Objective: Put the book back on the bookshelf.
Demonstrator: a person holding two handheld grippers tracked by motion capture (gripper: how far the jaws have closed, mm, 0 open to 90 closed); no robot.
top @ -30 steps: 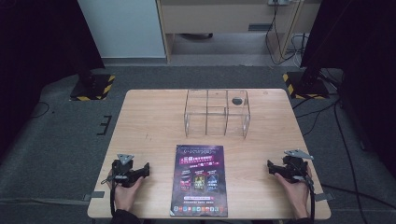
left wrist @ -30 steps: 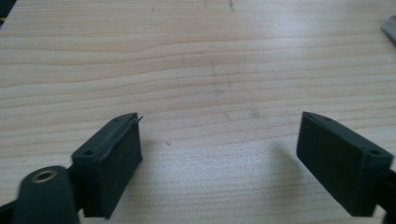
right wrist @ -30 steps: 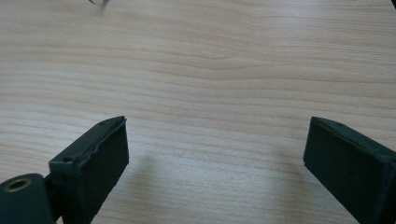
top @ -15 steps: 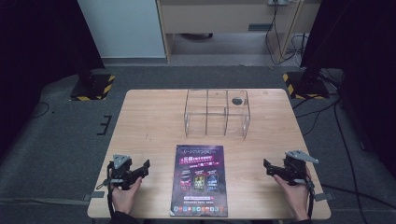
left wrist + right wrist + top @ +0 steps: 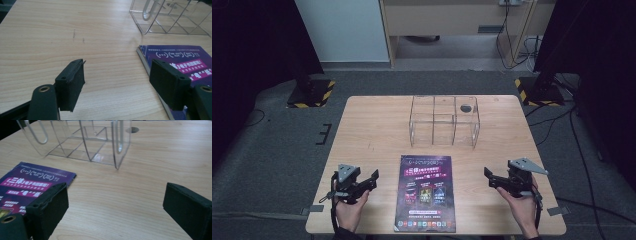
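Grippers (image 5: 373,177) nudged inward (booklet (image 5: 426,192) cropped)

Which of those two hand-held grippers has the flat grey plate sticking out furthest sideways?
The right hand-held gripper: its grey plate juts right past the hand; the left hand-held gripper sits compact.

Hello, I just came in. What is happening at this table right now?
A person sits at a wooden table with a gripper in each hand. The left gripper and the right gripper are both open and hold nothing. Between them a purple booklet lies flat. Beyond it stands a clear plastic organizer with empty compartments. Nothing is grasped yet.
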